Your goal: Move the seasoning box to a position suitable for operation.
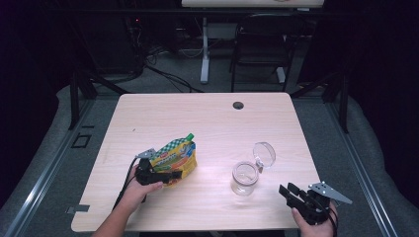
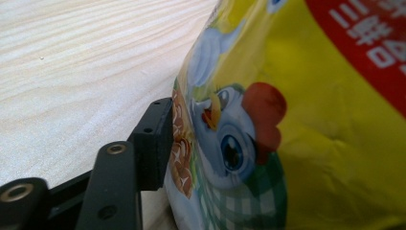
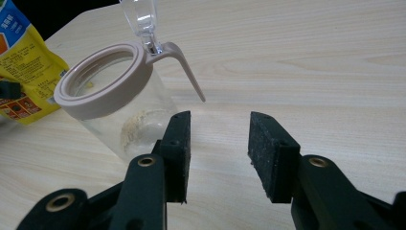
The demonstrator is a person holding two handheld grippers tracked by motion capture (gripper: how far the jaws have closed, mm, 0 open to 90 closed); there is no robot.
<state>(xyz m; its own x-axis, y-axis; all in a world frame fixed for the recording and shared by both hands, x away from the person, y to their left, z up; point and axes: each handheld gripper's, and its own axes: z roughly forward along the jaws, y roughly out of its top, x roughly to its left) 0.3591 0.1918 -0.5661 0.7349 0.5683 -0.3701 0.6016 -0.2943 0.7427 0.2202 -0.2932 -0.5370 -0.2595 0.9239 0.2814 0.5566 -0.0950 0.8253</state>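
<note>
A yellow foil pouch (image 1: 175,155) with a green cap stands tilted on the wooden table (image 1: 207,118), left of centre. My left gripper (image 1: 173,177) reaches around its lower part. In the left gripper view one black finger (image 2: 155,139) lies right at the side of the pouch (image 2: 287,120) without denting it, and the other finger is hidden behind the foil. A clear glass jar (image 1: 244,177) with a beige collar has its clear lid (image 1: 264,153) flipped up. My right gripper (image 3: 218,143) is open and empty, with the jar (image 3: 119,110) just ahead to its left.
A round cable hole (image 1: 238,105) sits near the table's far edge. Beyond the table stand a dark chair (image 1: 262,44) and a white desk leg (image 1: 204,49). My right gripper (image 1: 289,190) hangs at the table's near right corner.
</note>
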